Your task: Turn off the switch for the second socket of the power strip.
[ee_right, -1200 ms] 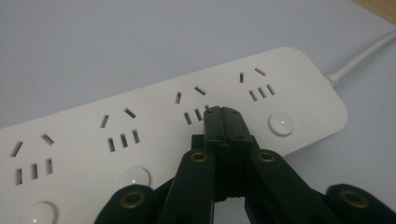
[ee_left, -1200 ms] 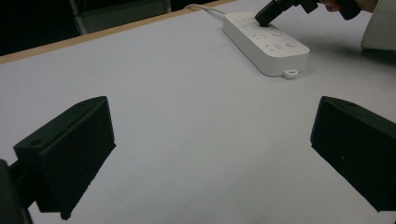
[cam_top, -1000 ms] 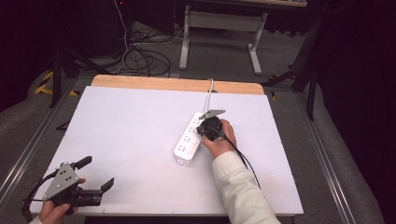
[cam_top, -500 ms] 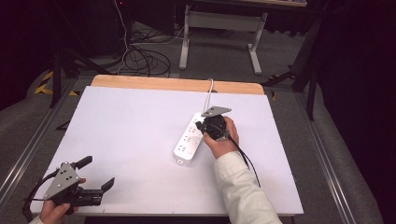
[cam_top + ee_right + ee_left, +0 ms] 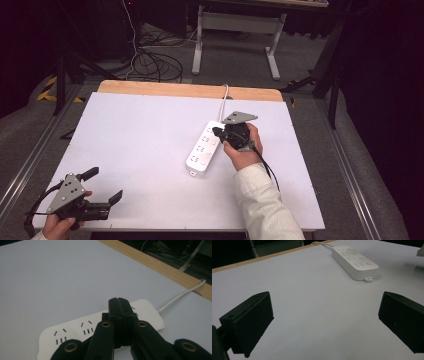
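Note:
A white power strip [image 5: 202,149] lies right of the table's centre, with its white cord [image 5: 224,95] running off the far edge. My right gripper [image 5: 218,131] is shut, its tips down over the strip's far end. In the right gripper view the closed jaws [image 5: 119,301] meet above the strip [image 5: 75,332], between its sockets and the cord [image 5: 182,293], with nothing visible between them. My left gripper [image 5: 105,184] is held open near the front left corner, well away from the strip. Its view [image 5: 324,317] shows bare table between the jaws and the strip [image 5: 354,260] farther off.
The white table top [image 5: 135,135] has a wooden strip [image 5: 190,90] along its far edge. Metal rails run along both sides. Beyond the table, cables [image 5: 155,57] lie on the floor beside a desk frame [image 5: 235,22].
My right gripper has shifted slightly toward the far end of the power strip. The left gripper has stayed where it was.

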Tool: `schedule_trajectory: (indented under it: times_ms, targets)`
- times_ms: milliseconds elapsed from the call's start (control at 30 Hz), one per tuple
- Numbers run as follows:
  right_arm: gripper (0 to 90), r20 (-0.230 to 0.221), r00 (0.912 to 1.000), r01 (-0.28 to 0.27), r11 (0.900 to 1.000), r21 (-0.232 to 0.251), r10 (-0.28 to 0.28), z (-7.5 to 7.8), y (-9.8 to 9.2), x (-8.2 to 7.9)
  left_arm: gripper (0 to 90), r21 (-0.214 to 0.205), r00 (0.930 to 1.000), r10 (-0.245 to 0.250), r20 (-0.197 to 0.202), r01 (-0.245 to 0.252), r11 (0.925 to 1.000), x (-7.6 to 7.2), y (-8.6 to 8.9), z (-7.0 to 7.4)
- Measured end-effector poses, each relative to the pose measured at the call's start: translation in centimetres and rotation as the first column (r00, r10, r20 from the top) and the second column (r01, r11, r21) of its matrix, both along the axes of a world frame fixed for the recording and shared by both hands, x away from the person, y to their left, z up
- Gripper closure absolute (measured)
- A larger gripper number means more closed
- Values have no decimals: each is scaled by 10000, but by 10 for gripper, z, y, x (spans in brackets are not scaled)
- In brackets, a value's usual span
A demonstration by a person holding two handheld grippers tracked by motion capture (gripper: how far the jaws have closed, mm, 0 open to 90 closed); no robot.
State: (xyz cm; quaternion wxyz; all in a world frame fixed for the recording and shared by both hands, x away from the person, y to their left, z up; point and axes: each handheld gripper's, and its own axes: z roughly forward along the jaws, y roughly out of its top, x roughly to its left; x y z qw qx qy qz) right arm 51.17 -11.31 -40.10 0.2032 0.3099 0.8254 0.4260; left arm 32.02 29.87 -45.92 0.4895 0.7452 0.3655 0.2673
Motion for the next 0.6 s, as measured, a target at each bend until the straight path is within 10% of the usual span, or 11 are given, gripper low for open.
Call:
schedule_trajectory:
  times_ms: [433, 600]
  targets:
    - [895, 166, 9989, -454, 9983, 376, 448, 10, -5, -12, 4, 62, 10000, 44, 30, -44, 10000, 0, 0, 0]
    - [599, 437, 9971, -650, 9964, 551, 627, 13, -6, -16, 4, 66, 10000, 58, 24, -58, 10000, 0, 1, 0]
